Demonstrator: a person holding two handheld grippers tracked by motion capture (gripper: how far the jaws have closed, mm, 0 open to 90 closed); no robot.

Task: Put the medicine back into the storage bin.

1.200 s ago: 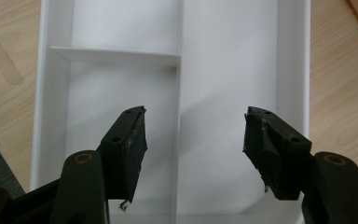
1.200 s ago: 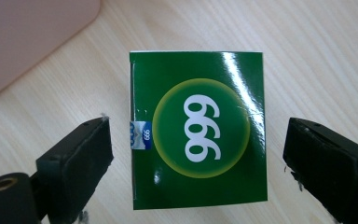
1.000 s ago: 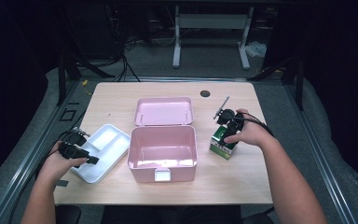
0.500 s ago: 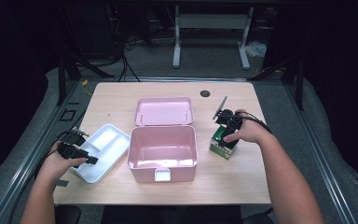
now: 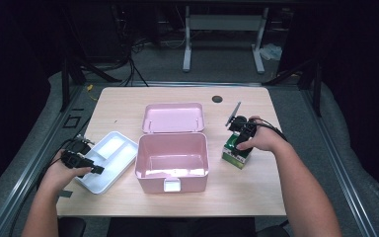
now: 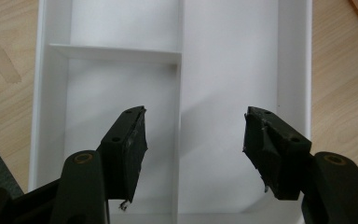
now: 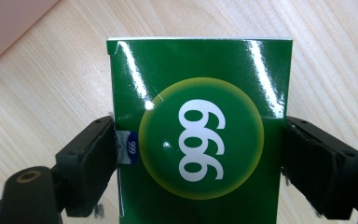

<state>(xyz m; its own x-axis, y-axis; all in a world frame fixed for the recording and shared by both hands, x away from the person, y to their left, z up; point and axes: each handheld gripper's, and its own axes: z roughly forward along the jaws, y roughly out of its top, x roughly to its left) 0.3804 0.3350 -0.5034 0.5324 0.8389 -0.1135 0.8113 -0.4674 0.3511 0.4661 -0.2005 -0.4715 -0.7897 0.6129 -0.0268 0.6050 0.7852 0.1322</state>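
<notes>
Worktop (image 5: 128, 101): we see pale wood, carrying everything.
Pink box (image 5: 171, 160): open, at the middle of the near edge, lid laid back.
White tray (image 5: 109, 154): divided, toward the near left corner.
Green carton (image 5: 236, 150): toward the right edge, beside the pink box.
Right gripper (image 7: 200, 158): we see its pads pressed on the carton's two sides.
Left gripper (image 6: 193, 144): spread wide over the tray, holding nothing.
</notes>
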